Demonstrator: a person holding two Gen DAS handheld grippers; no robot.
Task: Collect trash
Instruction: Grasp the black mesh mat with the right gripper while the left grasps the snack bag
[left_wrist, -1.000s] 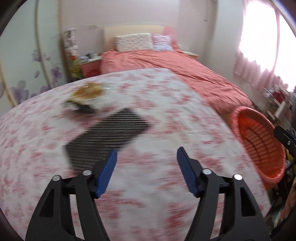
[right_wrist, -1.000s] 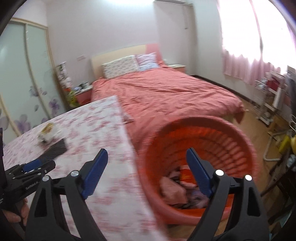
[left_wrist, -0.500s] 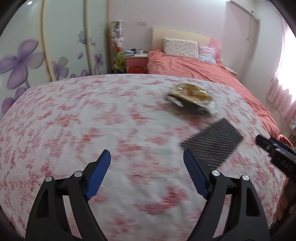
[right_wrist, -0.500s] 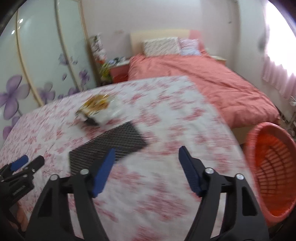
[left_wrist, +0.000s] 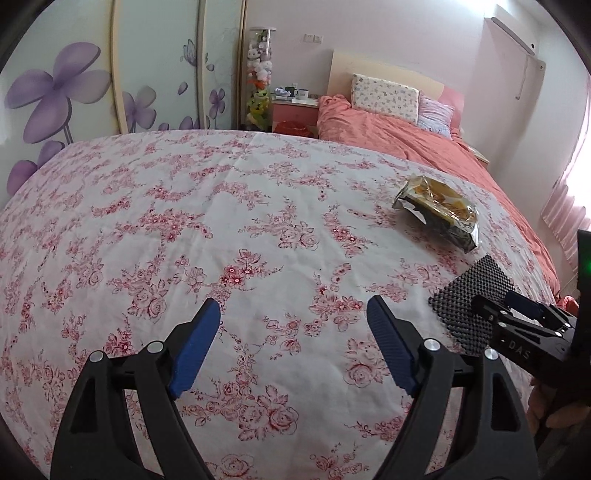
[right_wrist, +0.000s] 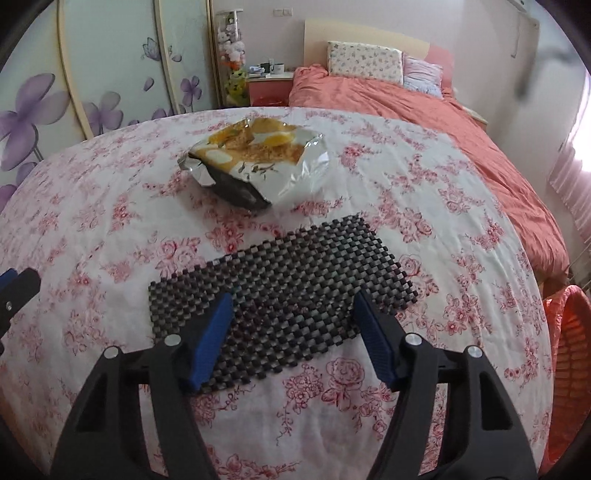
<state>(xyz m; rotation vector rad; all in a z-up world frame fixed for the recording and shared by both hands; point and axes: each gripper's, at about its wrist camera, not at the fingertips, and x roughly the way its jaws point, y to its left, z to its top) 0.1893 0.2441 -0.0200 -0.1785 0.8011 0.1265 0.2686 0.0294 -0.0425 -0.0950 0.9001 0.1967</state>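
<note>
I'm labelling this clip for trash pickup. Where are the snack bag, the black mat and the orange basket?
snack bag (right_wrist: 255, 162), right wrist view, middle of its printed front.
black mat (right_wrist: 291, 280), right wrist view, centre of the mesh.
orange basket (right_wrist: 569, 354), right wrist view, its ribbed wall at the right edge.

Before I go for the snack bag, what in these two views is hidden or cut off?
- Orange basket: right wrist view, cut by the frame edge; contents unseen.
- Black mat: left wrist view, near end hidden behind the right gripper.
- Snack bag: contents unseen in either view.
- Left gripper: only a tip shows in the right view.
</note>
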